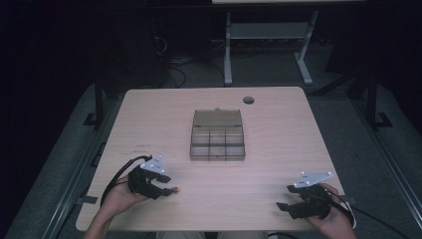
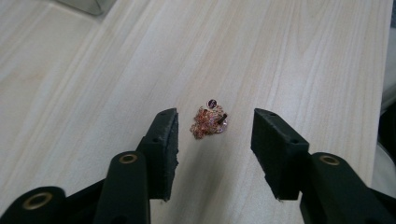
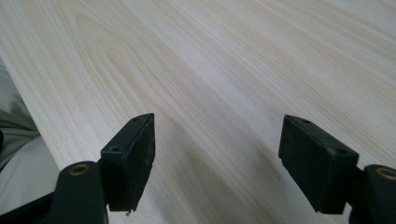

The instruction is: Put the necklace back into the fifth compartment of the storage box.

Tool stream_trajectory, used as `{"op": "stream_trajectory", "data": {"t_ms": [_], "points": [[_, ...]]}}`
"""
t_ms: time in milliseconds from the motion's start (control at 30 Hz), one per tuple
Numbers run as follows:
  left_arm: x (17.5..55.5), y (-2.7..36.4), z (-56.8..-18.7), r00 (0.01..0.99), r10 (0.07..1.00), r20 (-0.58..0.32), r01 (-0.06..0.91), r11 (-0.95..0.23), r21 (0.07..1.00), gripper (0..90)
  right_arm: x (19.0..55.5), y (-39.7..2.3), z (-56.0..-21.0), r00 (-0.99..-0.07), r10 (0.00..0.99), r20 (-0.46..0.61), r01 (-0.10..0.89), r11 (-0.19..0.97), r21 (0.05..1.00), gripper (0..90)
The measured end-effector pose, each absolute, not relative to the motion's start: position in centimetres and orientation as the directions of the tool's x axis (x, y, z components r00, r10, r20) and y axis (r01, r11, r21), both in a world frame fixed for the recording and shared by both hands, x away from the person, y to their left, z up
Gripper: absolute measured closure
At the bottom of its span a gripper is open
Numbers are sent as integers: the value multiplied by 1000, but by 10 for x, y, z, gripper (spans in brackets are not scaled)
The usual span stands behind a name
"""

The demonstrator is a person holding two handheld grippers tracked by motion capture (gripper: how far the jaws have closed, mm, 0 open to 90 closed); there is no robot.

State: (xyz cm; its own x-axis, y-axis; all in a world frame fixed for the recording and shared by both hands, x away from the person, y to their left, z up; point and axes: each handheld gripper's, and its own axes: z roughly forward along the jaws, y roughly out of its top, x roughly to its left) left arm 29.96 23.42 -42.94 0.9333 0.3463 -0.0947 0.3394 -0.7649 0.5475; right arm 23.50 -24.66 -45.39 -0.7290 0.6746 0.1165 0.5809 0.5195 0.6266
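A small tangled heap of copper-pink chain with a dark bead (image 2: 208,121) lies on the pale wood table, a tiny speck in the high view (image 1: 175,189). My left gripper (image 2: 215,135) stands open just behind it, jaws either side and not touching it; from above the left gripper (image 1: 166,187) is at the table's front left. My right gripper (image 3: 217,156) is open over bare wood, at the front right corner in the high view (image 1: 284,197). A clear smoky compartment box (image 1: 217,135) with its lid up sits mid-table, its cells looking empty.
The table (image 1: 278,149) has a round cable hole (image 1: 248,100) at the back. The table's front edge runs close under both hands. Beyond the table stand a white desk frame (image 1: 266,40) and dark floor with cables.
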Motion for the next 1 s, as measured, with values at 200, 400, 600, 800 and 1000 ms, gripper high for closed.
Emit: {"op": "stream_trajectory", "data": {"t_ms": [200, 400, 600, 800, 1000], "points": [[302, 230, -432, 938, 335, -92, 329, -772, 543, 541, 235, -247, -454, -732, 672, 115, 576, 519, 632, 268], [306, 227, -438, 933, 341, -114, 348, -777, 525, 548, 235, -246, -453, -733, 671, 115, 575, 520, 632, 268], [309, 226, -441, 935, 336, -114, 345, -782, 519, 560, 235, -246, -454, -734, 669, 115, 574, 521, 632, 269], [311, 222, -444, 938, 325, -122, 341, -791, 507, 602, 235, -246, -453, -733, 670, 117, 575, 519, 632, 268], [313, 221, -446, 938, 325, -120, 340, -796, 501, 636, 234, -246, -452, -732, 671, 116, 574, 515, 637, 269]]}}
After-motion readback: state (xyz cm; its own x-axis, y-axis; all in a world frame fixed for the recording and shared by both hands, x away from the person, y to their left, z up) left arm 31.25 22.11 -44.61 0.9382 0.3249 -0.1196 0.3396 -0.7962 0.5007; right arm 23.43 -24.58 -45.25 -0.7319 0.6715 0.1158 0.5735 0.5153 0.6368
